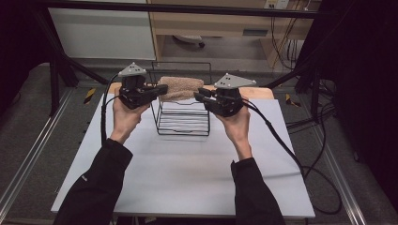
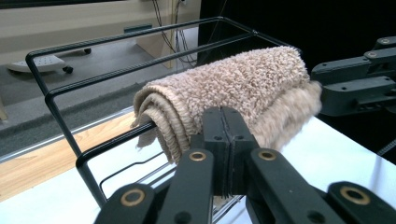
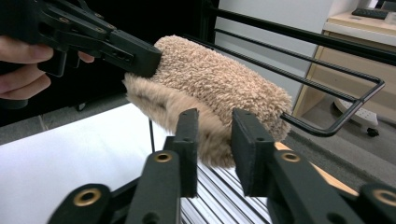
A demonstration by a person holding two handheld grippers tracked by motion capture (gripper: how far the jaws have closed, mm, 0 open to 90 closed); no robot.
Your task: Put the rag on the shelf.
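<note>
Over the wire rack [image 1: 183, 117] the towel [image 1: 180, 87] hangs on one bar; left gripper [image 2: 223, 140] clenched w/ nothing between, right gripper [image 3: 214, 140] parted at its end; a sideways tug could prob. slide it off.

This looks like a lab or test room. A white desk [image 1: 187, 173] stands inside a black metal frame [image 1: 187, 8]. Black cables [image 1: 314, 173] lie on the grey floor [image 1: 28, 136]. Far behind are a wooden cabinet [image 1: 211, 23] and a white board [image 1: 101, 33].
</note>
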